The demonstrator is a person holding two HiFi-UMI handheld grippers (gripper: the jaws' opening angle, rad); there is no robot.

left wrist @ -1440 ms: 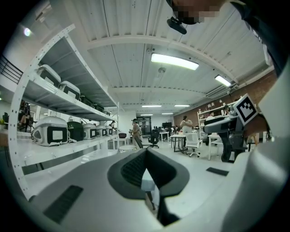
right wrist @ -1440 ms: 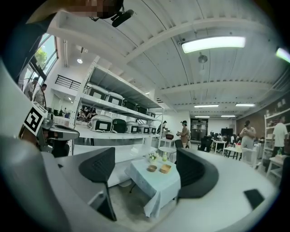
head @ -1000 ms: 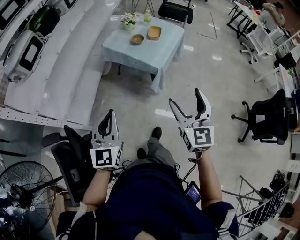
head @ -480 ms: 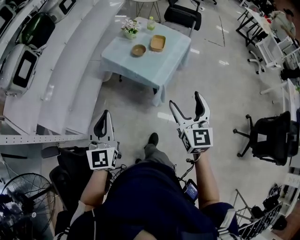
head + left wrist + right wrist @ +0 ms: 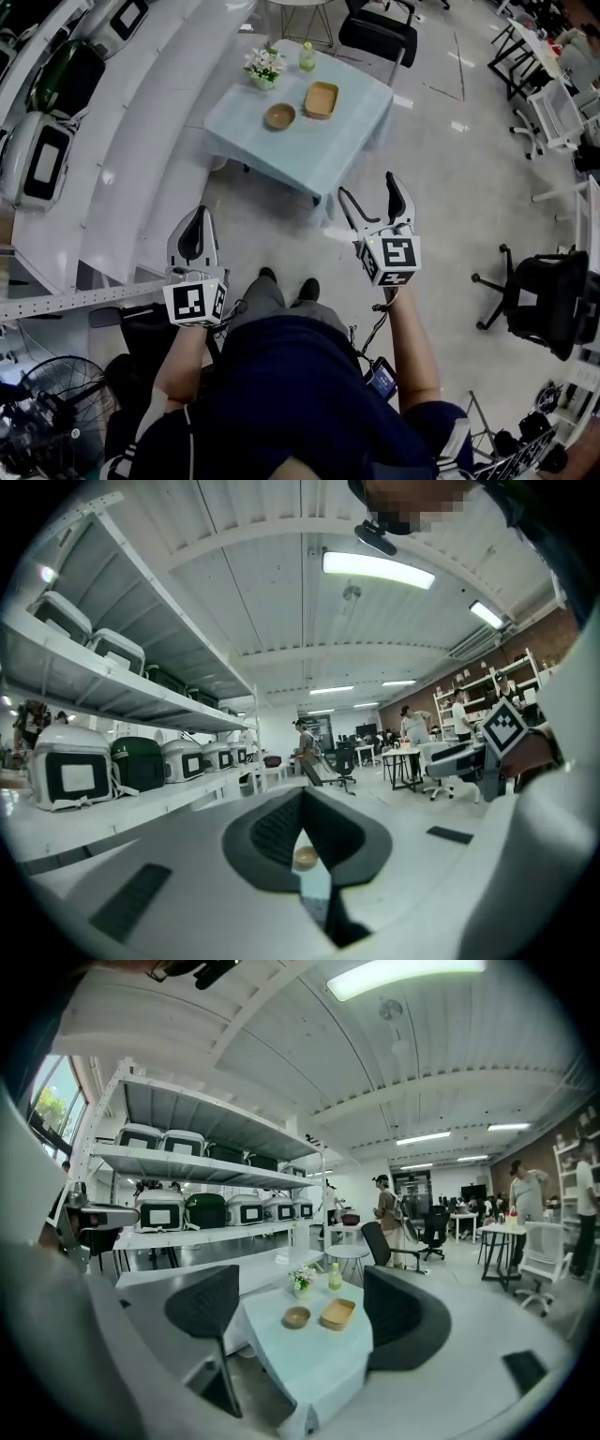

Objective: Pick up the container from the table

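Across the floor [image 5: 450, 187], table [image 5: 309, 155] holds container [image 5: 321, 99]; left tool [image 5: 198, 216] closed, right tool [image 5: 369, 187] agape, empty.

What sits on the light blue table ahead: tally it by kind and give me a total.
Round brown bowl: 1
Rectangular tan container: 1
Small pot of white flowers: 1
Pale green bottle: 1
Total: 4

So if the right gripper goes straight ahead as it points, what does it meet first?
Likely the near end of the cloth-covered table; the open jaws frame it and nothing shows in between, though depth is unclear.
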